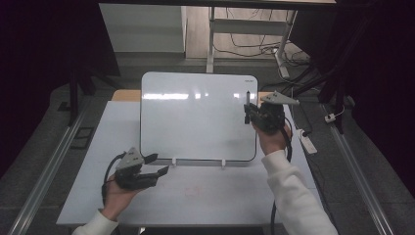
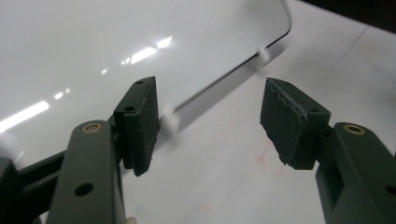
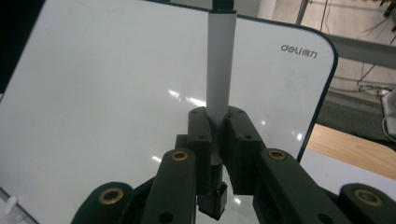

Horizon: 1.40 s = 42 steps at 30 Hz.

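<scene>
A white board (image 1: pixel 195 115) with a dark rim stands propped on the pale table (image 1: pixel 205 191), its clean face toward me. My right gripper (image 1: pixel 248 113) is raised in front of the board's right side and is shut on a white marker (image 3: pixel 218 74) with a black tip, which points up. In the right gripper view both pads clamp the marker's barrel. My left gripper (image 1: pixel 161 164) hovers low over the table by the board's lower left corner. Its jaws are open, and nothing lies between its pads (image 2: pixel 140 126).
Small white clips (image 1: pixel 173 160) hold the board's lower edge (image 2: pixel 224 79). Faint red smudges (image 2: pixel 266 158) mark the table in front of it. A white power strip (image 1: pixel 307 142) and cables lie on the floor at the right; a desk frame (image 1: pixel 244 29) stands behind.
</scene>
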Tool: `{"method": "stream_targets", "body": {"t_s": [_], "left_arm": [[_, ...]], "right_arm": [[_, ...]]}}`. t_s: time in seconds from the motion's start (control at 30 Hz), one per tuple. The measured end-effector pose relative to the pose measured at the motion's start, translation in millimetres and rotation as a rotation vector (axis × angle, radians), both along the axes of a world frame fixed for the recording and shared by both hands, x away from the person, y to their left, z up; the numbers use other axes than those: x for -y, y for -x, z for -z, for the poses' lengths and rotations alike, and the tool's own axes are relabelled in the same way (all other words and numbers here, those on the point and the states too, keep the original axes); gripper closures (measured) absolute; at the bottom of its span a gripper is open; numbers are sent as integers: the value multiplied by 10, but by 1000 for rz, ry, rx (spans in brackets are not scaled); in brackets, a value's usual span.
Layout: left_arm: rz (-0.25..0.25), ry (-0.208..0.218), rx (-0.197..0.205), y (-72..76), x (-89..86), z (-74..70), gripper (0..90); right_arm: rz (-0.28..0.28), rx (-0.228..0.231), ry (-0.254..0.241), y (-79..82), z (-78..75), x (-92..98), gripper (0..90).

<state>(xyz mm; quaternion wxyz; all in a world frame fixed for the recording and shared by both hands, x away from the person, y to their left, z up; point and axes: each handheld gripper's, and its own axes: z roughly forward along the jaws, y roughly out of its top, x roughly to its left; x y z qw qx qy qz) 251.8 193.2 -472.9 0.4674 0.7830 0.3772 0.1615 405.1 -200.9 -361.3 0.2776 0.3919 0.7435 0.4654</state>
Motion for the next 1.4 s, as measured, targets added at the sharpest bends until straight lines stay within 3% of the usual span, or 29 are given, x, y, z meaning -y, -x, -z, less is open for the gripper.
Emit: {"method": "stream_targets", "body": {"t_s": [0.23,0.43,0.5,0.6,0.73,0.8,0.93,1.13,1.27,1.4], "left_arm": [[-74,12,-44,117,-360,134,364],[-99,12,-56,135,-465,171,352],[-101,11,-56,141,-482,174,349],[-107,7,-56,159,-511,175,347],[-120,17,-56,194,-575,181,345],[-123,16,-56,210,-598,190,345],[-128,9,-51,236,-617,191,343],[-155,20,-45,254,-663,190,344],[-160,24,-43,252,-686,198,344],[-154,19,-53,224,-681,233,344]], "right_arm": [[27,-77,32,-355,-126,-59,805],[84,-131,50,-679,-44,-95,803],[95,-148,27,-779,-5,-99,802],[111,-132,65,-845,32,-141,800],[119,-116,65,-891,71,-140,795],[114,-102,83,-888,68,-154,789],[110,-81,106,-856,61,-176,681],[78,-38,81,-722,25,-107,619],[-14,17,39,-439,42,39,582],[-125,35,6,-63,201,245,541]]}}
